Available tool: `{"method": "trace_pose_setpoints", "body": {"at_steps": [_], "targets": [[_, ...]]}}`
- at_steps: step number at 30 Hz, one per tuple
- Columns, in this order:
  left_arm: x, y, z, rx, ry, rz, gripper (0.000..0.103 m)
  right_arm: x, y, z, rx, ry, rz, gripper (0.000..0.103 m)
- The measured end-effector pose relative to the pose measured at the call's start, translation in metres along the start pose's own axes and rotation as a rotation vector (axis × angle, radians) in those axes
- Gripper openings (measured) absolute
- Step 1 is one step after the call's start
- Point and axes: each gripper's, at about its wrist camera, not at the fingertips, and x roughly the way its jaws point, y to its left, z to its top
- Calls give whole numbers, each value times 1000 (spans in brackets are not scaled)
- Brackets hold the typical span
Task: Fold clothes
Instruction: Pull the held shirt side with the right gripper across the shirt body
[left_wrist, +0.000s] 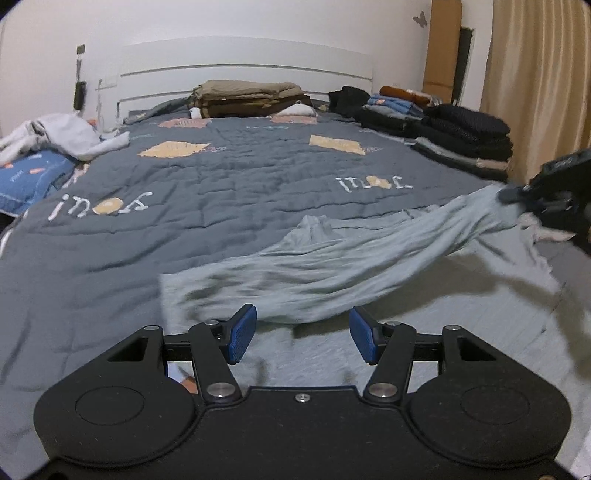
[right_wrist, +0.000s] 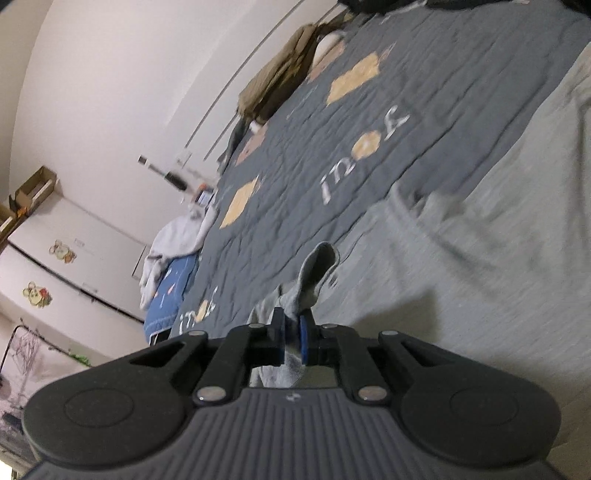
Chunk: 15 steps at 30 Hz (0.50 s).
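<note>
A pale grey-green garment (left_wrist: 332, 266) lies stretched across the near part of the bed, its right end lifted off the covers. My right gripper (left_wrist: 515, 194) holds that raised end at the right edge of the left wrist view. In the right wrist view the right gripper (right_wrist: 291, 325) is shut, and a fold of the grey fabric (right_wrist: 314, 273) sticks up between its blue pads. My left gripper (left_wrist: 303, 321) hovers just in front of the garment's near hem. It is open and its blue pads (left_wrist: 243, 332) hold nothing.
The dark grey quilt (left_wrist: 221, 177) covers the bed, with a light grey cloth (left_wrist: 461, 332) over its near right part. Folded dark stacks (left_wrist: 461, 136) line the right side. A brown folded pile (left_wrist: 251, 98) sits by the headboard. A white heap (left_wrist: 62, 134) and blue pillow (left_wrist: 29, 177) lie left.
</note>
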Motion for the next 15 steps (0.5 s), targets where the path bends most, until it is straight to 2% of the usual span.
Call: {"method": "trace_pose_setpoints", "body": {"at_steps": [5,8,12,15], "targets": [[6,-6,-2,91,18,69,56,-22,-19,21,34,-70,-41,8],[12,-11,-6,162,29,114,56,-31,-30,32,25,-100,-104,8],[19,-19,-10,228,49,138,55,-4,-42,31,-34,69,-229,10],[21,-23,-13,271,54,150,55,13,-37,24,-155,136,-357,12]]}}
